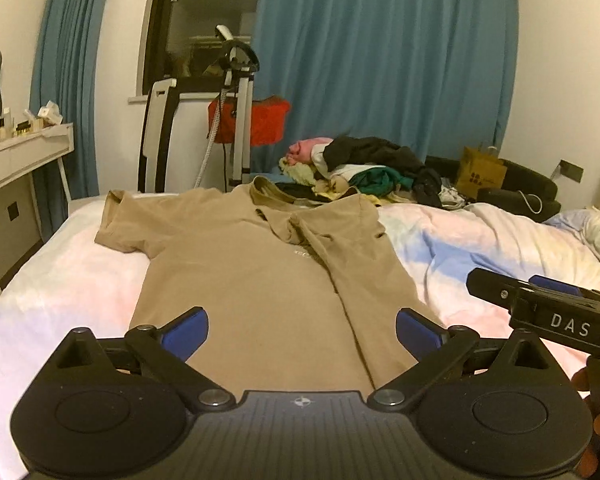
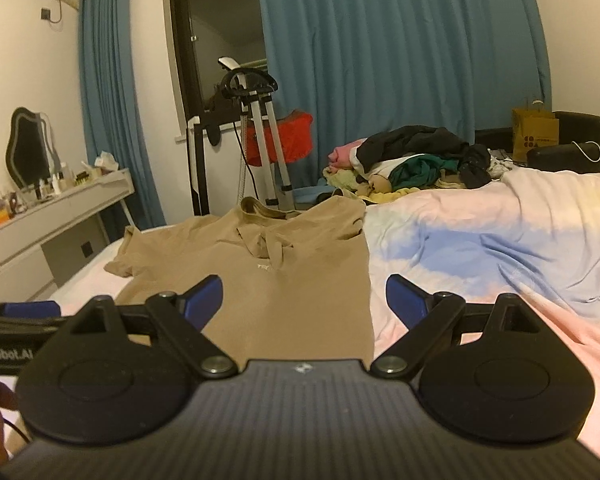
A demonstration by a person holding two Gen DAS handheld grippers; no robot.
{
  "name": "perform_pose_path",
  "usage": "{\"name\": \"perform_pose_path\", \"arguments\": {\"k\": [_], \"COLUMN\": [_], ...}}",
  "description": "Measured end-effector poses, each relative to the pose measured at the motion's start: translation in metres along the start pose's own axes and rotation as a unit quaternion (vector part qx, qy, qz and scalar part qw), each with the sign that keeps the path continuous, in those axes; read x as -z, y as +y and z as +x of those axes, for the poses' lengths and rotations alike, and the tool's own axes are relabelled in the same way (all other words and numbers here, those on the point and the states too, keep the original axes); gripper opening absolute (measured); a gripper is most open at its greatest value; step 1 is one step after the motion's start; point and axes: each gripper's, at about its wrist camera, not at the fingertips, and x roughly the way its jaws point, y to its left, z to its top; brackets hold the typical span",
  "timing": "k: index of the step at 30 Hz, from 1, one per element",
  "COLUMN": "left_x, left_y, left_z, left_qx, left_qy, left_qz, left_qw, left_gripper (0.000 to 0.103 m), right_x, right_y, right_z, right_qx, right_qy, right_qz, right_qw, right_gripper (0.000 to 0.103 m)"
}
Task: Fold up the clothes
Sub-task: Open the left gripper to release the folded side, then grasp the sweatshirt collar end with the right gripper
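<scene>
The tan tee (image 1: 256, 280) lies flat on the bed (image 1: 60, 280), collar at the far end, its right side already folded over the middle. Both grippers hover at the near hem: left gripper (image 1: 302, 330) and right gripper (image 2: 304, 300) each spread wide, holding nothing. A clothes pile (image 1: 364, 168) sits far right.

The tan T-shirt (image 1: 256, 280) is soft matt cloth, creased. The bedcover (image 2: 480, 248) under it is wrinkled pastel fabric. Gripper fingers (image 1: 184, 334) look like matt blue-and-black plastic
</scene>
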Motion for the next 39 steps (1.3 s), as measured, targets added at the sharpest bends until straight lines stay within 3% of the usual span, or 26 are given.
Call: {"name": "perform_pose_path", "arguments": {"k": [13, 21, 28, 34, 39], "left_x": [-0.019, -0.034, -0.027, -0.016, -0.004], "left_y": [0.02, 0.069, 0.125, 0.166, 0.195], "left_z": [-0.02, -0.032, -0.021, 0.007, 0.028], "left_qx": [-0.002, -0.001, -0.022, -0.025, -0.031], "left_qy": [-0.031, -0.038, -0.043, -0.034, -0.024], "left_qz": [-0.009, -0.036, -0.092, -0.165, -0.216], "left_qw": [0.9995, 0.9986, 0.9946, 0.9854, 0.9756], "left_gripper": [0.103, 0.103, 0.103, 0.103, 0.103], "right_x": [0.011, -0.01, -0.023, -0.008, 0.006], "right_y": [0.013, 0.085, 0.159, 0.256, 0.309], "right_z": [0.017, 0.112, 0.204, 0.3, 0.347], "right_qx": [-0.001, -0.08, -0.155, -0.209, -0.231], "right_qy": [0.032, 0.074, 0.113, 0.151, 0.161], "right_qz": [-0.026, -0.087, -0.132, -0.154, -0.188], "right_qw": [0.999, 0.99, 0.973, 0.954, 0.941], "right_gripper": [0.09, 0.09, 0.089, 0.089, 0.088]}}
